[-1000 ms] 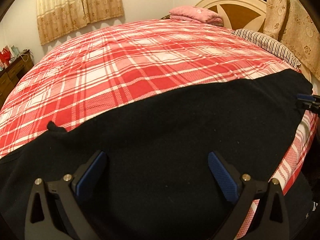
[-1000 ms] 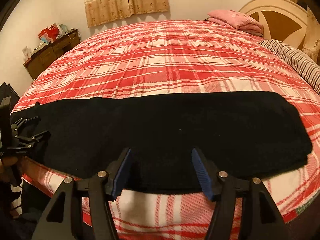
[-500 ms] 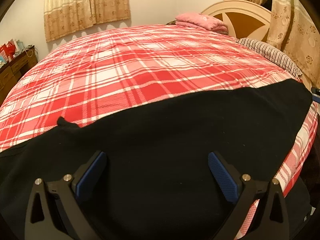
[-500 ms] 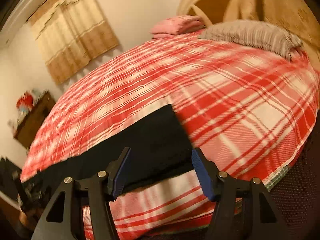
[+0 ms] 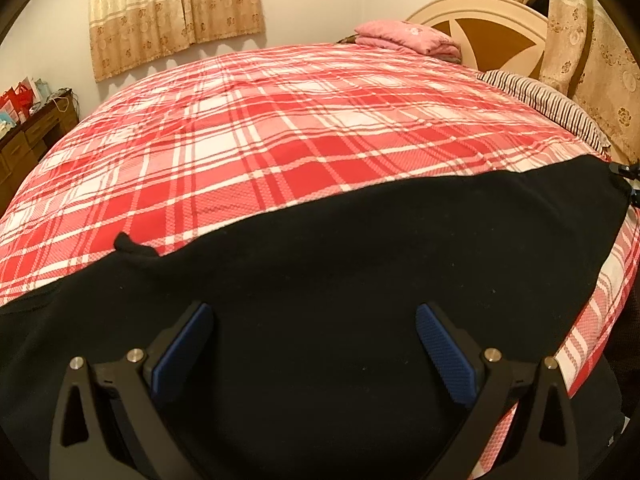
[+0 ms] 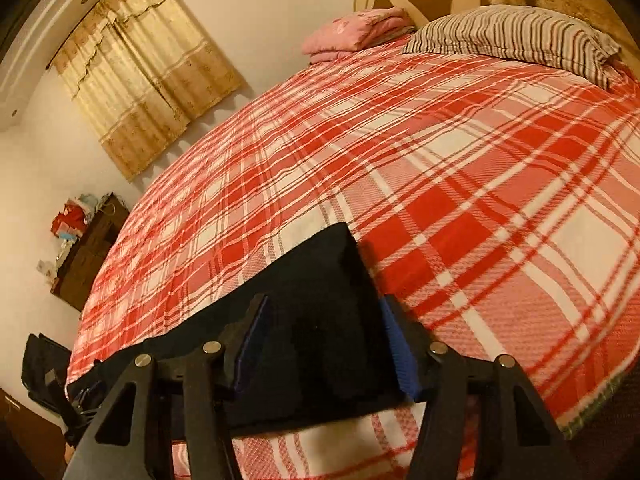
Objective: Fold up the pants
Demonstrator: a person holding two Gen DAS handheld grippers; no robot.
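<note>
Warm yellowish indoor light, moderately dim, source out of view. Curtains (image 5: 176,12) closed, scalloped shadow under their hem on wall. Black pants (image 5: 320,300) swallowed light, almost no fold detail. Plaid bed cover (image 5: 280,128) evenly lit, no glare. Strong fisheye bulge in both views, bed edges curved, corners vignetted black. Left wrist view sharp. Right wrist view softer, motion smear on cover's near right corner (image 6: 540,320); wall (image 6: 280,12) washed bright. Tongs' blue pads (image 5: 444,352) were dark, texture visible.

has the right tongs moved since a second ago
Yes. The right tongs have swung from mid-length of the black pants to their end nearest the striped pillow, jaws closing around it.
</note>
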